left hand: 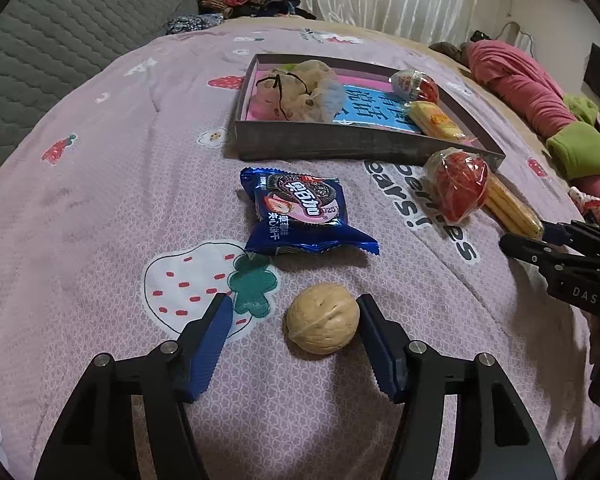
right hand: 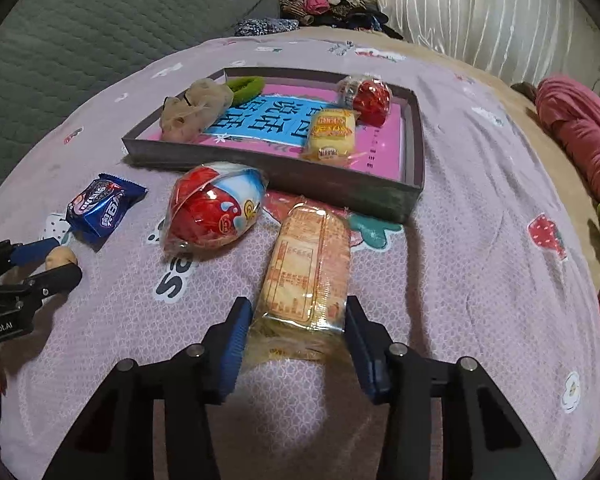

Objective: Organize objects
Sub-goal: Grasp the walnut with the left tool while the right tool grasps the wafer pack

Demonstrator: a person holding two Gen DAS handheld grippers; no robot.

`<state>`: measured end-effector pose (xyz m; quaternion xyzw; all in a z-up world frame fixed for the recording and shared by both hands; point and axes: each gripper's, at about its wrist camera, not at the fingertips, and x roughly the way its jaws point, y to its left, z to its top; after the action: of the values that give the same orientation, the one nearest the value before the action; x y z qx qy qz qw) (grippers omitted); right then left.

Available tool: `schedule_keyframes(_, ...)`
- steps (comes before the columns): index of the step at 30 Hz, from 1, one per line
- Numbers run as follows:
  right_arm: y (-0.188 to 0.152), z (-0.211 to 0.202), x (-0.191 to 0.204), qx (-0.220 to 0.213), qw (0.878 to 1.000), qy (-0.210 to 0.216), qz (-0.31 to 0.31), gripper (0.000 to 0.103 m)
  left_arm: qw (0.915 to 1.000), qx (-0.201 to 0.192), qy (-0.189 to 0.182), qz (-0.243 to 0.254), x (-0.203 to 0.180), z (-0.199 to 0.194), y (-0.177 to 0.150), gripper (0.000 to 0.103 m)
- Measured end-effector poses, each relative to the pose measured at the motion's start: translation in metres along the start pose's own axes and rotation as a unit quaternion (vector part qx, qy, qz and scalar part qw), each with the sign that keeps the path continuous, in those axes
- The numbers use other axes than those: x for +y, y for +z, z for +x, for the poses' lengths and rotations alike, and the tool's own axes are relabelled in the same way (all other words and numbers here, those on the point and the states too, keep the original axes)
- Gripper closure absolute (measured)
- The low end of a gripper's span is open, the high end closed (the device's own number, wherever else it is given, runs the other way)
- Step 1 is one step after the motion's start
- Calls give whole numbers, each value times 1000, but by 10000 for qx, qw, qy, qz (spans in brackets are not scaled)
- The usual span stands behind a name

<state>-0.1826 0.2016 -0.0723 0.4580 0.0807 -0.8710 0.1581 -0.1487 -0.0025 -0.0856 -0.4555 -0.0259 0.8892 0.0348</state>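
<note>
The left gripper (left hand: 294, 312) is spread wide around the walnut (left hand: 323, 324), which lies on the pink quilt (left hand: 100, 200) between the two blue pads. The right-hand pad stands just beside the shell; the other is clearly apart from it. The right gripper (right hand: 298, 312) brackets the near end of the yellow wafer packet (right hand: 306, 268); both pads sit at the wrapper edges, but whether they press it cannot be told from this view.

Handling, as judged:
- Walnut: light, rigid, rounded. It is likely to roll or squirt out. Close across its widest part, pads level.
- Wafer packet: light, with a slick film wrapper and brittle contents. Grip the long sides with moderate force.

The box (right hand: 414, 148) lies beyond, already holding several items. The wrapped egg (right hand: 216, 208) and the blue biscuit pack (left hand: 300, 212) remain on the quilt outside it.
</note>
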Motion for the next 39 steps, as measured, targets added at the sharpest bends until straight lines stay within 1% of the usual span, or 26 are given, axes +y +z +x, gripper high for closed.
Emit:
schedule_keyframes(2, 0, 0, -2, -39, 9999, 44, 91, 52, 10000, 2, -1, 28, -1, 0, 0, 38)
schedule_keyframes(7, 1, 1, -5, -163, 9993, 141, 304, 52, 10000, -20, -31, 18, -1, -2, -1, 38)
schedule_keyframes(9, 2, 1, -6, -218, 9989, 118, 396, 57, 10000, -21, -50, 12, -1, -1, -1, 38)
schedule_keyframes(10, 2, 1, -7, -202, 9987, 137, 440, 57, 10000, -19, -48, 16, -1, -1, -1, 38)
schedule_keyframes(12, 2, 1, -8, -187, 9986, 153, 464, 58, 10000, -38, -42, 18, -1, -1, -1, 42)
schedule_keyframes(13, 3, 1, -9, -189, 9986, 151, 468, 59, 10000, -45, -49, 19, -1, -1, -1, 47)
schedule_keyframes(14, 2, 0, -9, -195, 9986, 151, 477, 59, 10000, -65, -73, 9, -1, -1, 0, 55)
schedule_keyframes(16, 2, 0, -9, -180, 9985, 163, 487, 59, 9999, -68, -63, 61, -4, -1, 0, 63)
schedule_keyframes(19, 1, -2, -7, -147, 9988, 145, 443, 59, 9999, -47, -100, 44, -4, -2, -1, 69)
schedule_keyframes(22, -1, -6, -6, -101, 9987, 215, 442, 59, 9999, 3, -129, 65, -4, -3, -2, 69)
schedule_keyframes(26, -6, -13, -4, -105, 9981, 330, 506, 59, 9998, -48, -164, 110, -7, -7, -4, 69)
schedule_keyframes(31, -13, -23, 3, -132, 9966, 573, 580, 59, 9996, -172, -76, 210, -10, -12, -8, 69)
schedule_keyframes(33, -16, -26, 7, -115, 9962, 645, 571, 59, 9996, -141, -48, 238, -11, -12, -10, 69)
schedule_keyframes(37, -19, -31, 16, -95, 9970, 610, 473, 59, 9996, -161, -16, 245, -12, -16, -13, 69)
schedule_keyframes(39, -22, -37, 18, -114, 9963, 692, 490, 59, 9996, -188, 8, 225, -13, -19, -15, 69)
